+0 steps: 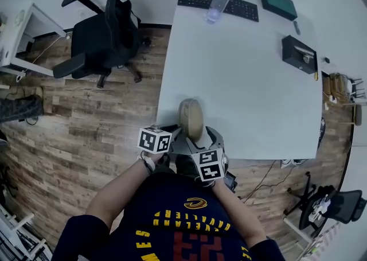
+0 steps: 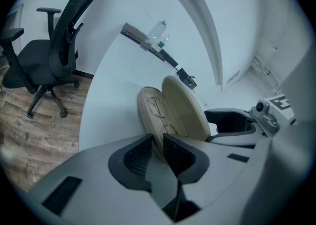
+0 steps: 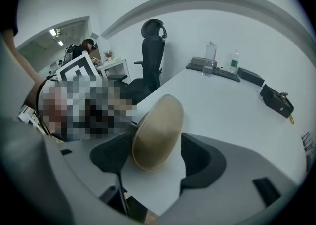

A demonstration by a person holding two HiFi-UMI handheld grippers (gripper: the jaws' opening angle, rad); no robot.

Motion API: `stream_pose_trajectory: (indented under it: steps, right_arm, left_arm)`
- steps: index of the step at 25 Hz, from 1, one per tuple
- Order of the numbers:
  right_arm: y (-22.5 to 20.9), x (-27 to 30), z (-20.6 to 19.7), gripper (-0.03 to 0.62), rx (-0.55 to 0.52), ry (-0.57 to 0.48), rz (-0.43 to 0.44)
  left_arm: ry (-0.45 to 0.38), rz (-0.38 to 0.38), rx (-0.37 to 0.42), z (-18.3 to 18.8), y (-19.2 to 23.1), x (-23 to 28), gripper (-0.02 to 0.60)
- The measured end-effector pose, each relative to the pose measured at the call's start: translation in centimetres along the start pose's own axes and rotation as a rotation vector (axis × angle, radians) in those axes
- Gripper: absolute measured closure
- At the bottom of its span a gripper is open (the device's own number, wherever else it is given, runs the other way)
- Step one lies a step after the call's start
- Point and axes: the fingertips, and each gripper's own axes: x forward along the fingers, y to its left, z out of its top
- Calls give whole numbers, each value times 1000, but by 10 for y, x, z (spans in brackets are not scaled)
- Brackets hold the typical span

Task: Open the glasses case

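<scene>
**Case Part-Open at the Near Edge: Hold the Base, Swing the Lid**

Head view: the glasses case (image 1: 191,117) stands on edge at the lower middle of the frame, right at the near rim of the white surface (image 1: 246,82). The left gripper (image 1: 175,135) and right gripper (image 1: 211,137) flank it from below with their marker cubes facing up. Both forearms are bent and tucked close to the body, and the wrists angle inward toward the case.

Left gripper view: the jaws are narrow, pinched on the rim of the lower shell (image 2: 147,106) at the centre of the frame. The lid (image 2: 185,108) tilts away from it toward the right. The glasses (image 2: 159,114) show inside the gap.

Right gripper view: the jaws stand wide and clamp nothing. The lid's rounded tan back sits between them at the frame's centre. It leans against the jaw on the frame's left, and bare surface shows before the other jaw.

The step in hand looks like widening the hinge. The left pinch should stay firm and low on the rim, clear of the glasses. The right gripper should carry the lid round its hinge in an arc rather than shove it sideways. The case sits near enough to the edge that it could slide off.
</scene>
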Motion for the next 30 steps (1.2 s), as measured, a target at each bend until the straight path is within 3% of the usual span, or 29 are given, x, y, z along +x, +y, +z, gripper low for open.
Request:
stream_pose_trajectory:
  steps: [8, 13, 24, 30]
  right_arm:
    - [-12, -9, -1, 269, 12, -25, 1]
    - [-17, -17, -2, 330, 4, -40, -4]
    - [-34, -25, -9, 370, 34, -40, -36]
    - [-38, -24, -13, 471, 40, -44, -48]
  left_arm:
    - [-15, 34, 10, 0, 1, 2, 499]
    - [-23, 48, 8, 1, 2, 1, 499]
    - [-38, 57, -2, 2, 2, 2, 499]
    - [-59, 60, -25, 3, 3, -1, 499]
